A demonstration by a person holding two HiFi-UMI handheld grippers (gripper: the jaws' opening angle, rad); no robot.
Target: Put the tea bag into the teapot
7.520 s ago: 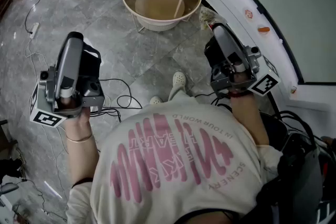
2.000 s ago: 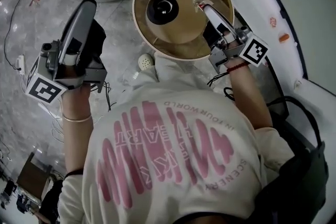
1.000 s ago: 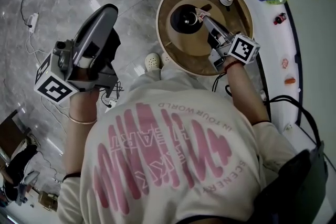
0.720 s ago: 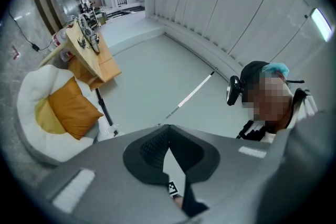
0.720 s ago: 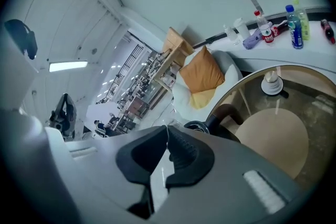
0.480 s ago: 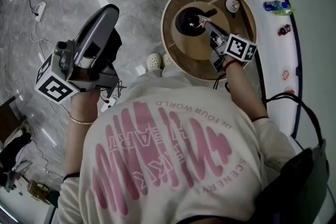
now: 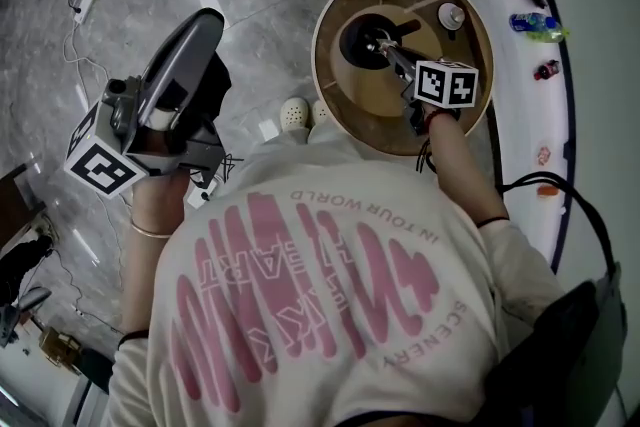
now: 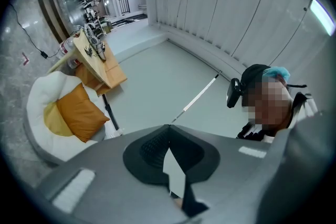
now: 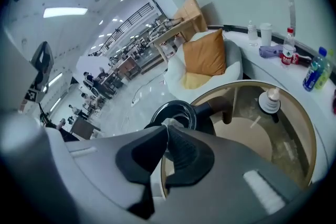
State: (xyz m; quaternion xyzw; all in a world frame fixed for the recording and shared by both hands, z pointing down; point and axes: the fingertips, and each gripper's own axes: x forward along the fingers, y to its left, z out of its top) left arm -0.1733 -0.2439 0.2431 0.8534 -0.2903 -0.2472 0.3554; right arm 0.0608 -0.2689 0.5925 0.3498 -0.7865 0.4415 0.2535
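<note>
Right gripper view: right gripper (image 9: 167, 132) pinched shut on the tea bag (image 9: 168, 123), directly over the black teapot's (image 9: 182, 109) open mouth, nearer the round table's (image 7: 318, 55) left rim. Bag not in yet; lowering and release remain, I'd say. Pot interior dark, contents unreadable. Left gripper (image 8: 169, 131) closed, empty, off the table.

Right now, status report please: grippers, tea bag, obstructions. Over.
Left gripper shut, empty, off to the side. Right gripper shut on tea bag, at the teapot mouth. Mouth open, nothing blocking.
</note>
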